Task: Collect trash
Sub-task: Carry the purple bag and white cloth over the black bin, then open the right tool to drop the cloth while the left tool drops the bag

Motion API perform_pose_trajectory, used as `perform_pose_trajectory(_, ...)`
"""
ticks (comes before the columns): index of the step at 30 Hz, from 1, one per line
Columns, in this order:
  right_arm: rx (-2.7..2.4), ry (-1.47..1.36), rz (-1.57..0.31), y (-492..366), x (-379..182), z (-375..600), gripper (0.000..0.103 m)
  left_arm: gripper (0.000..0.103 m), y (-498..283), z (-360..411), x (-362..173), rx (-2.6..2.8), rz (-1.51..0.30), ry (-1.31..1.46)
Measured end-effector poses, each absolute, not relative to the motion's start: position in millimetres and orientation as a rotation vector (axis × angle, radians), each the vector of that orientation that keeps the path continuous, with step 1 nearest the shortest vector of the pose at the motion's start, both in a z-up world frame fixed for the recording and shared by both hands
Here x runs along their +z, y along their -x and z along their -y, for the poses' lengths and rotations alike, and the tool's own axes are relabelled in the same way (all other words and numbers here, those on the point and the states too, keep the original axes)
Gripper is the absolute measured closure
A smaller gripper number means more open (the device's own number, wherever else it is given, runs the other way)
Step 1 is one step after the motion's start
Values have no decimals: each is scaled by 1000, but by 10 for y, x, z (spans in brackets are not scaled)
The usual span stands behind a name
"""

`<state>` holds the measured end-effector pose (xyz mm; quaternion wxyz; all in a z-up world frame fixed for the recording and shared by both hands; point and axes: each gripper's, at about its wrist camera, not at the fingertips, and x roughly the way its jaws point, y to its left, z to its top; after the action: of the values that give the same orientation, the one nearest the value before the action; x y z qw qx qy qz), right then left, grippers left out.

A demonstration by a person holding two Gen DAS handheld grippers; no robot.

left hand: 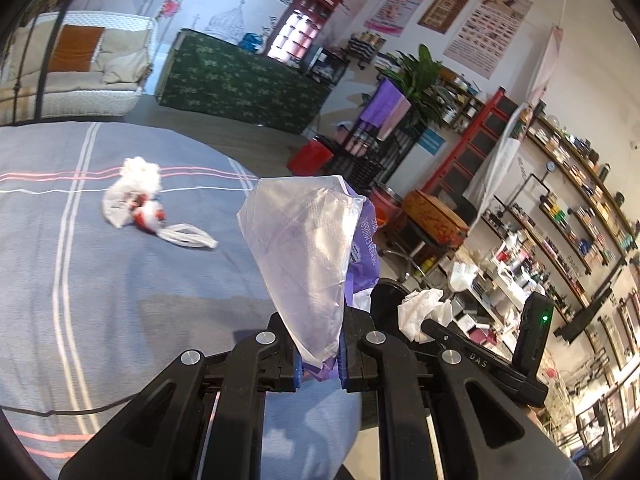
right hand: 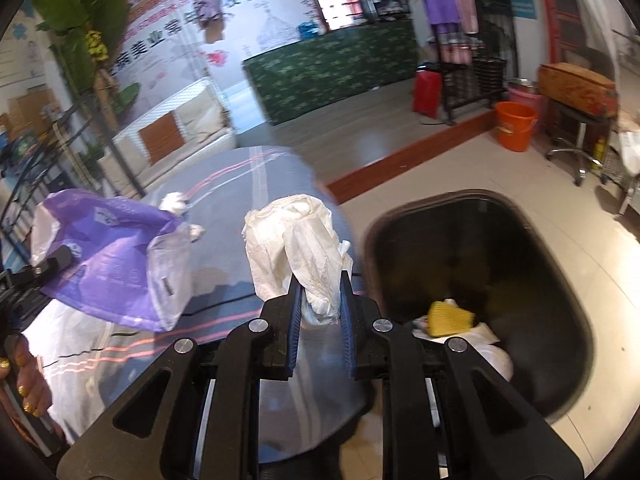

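Left gripper (left hand: 319, 364) was clamped on a clear-and-purple plastic wrapper (left hand: 308, 256), jaws nearly together with the plastic standing up between the blue pads. The wrapper looked empty, flattened, with printed lettering on the purple side.

Right gripper (right hand: 320, 320) was pinched shut on a crumpled white tissue wad (right hand: 298, 240), which stuck up above the fingertips.

Black trash bin (right hand: 560, 264) stood open on the tiled floor, just right of the right gripper and beside the bed's edge. Inside it: a yellow item (right hand: 450, 318) lying on white paper or plastic (right hand: 494, 350); the rest of the interior was dark.

On the grey striped bedspread (left hand: 120, 320), well apart from both grippers, lay a thin white bag (left hand: 120, 204) with red-and-white scraps and white fluff spilling from it; its handles trailed loose.

An orange bucket (right hand: 515, 126) sat across the floor, contents not visible.
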<state>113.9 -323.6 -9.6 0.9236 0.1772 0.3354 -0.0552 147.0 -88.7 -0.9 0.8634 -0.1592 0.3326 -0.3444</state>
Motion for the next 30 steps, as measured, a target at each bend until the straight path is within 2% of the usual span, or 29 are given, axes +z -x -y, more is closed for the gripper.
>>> perform_pose_trajectory(11, -319, -422, -745, -934, -433, 3847, 84, 91, -1386, 1638, 32, -874, -727, 268)
perform_pose_trajectory(13, -342, -435, -752, -908, -494, 3905, 78, 91, -1373, 1785, 1, -897, -742, 247)
perform_pose_trajectory(14, -349, -439, -753, -895, -517, 3928, 69, 91, -1368, 1857, -17, -906, -750, 236)
perform_pose_trajectory(18, -358, -466, -754, -828, -591, 4028, 52, 91, -1347, 2139, -114, -940, -783, 185)
perform_pose_trajectory(30, -441, -532, -715, -562, -617, 4351, 50, 91, -1259, 2714, -363, -1021, -872, 78)
